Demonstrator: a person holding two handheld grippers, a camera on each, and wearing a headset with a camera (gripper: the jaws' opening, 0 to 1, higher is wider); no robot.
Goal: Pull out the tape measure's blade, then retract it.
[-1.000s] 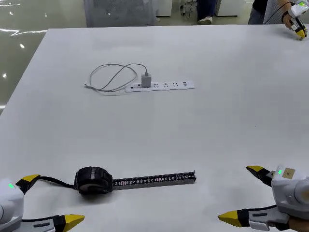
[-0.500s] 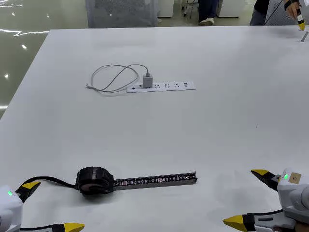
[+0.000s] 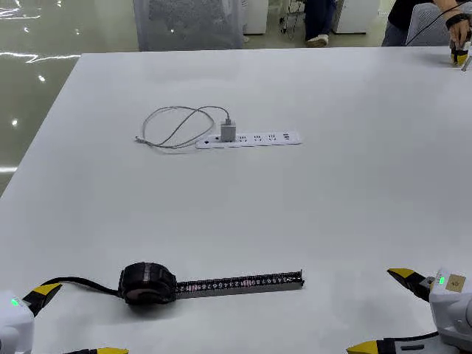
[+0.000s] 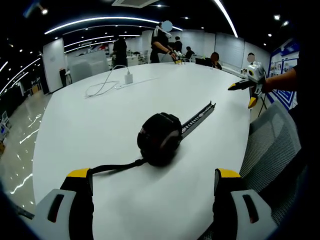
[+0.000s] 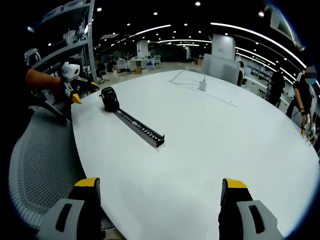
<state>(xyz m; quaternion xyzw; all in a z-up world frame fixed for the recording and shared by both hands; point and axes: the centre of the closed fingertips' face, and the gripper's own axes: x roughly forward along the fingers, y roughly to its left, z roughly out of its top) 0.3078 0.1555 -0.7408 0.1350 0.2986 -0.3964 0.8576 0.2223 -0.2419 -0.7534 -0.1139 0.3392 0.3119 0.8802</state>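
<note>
Two splayed hand-held grippers, left (image 3: 74, 320) and right (image 3: 383, 310), tape measure (image 3: 147, 283) between

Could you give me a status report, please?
Left gripper open, empty, behind tape measure. Right gripper open, empty, beyond the blade tip. Blade out, flat on table. Power strip far off, nothing in the way.

In the head view the bottom edge cuts off both grippers: the bodies of the left gripper (image 3: 74, 321) and the right gripper (image 3: 383, 310) run out of frame. The numerals on the blade (image 3: 240, 282) are too small to read. A person's hand (image 3: 457, 31) is cropped at the top right corner — what it holds is unclear.
</note>
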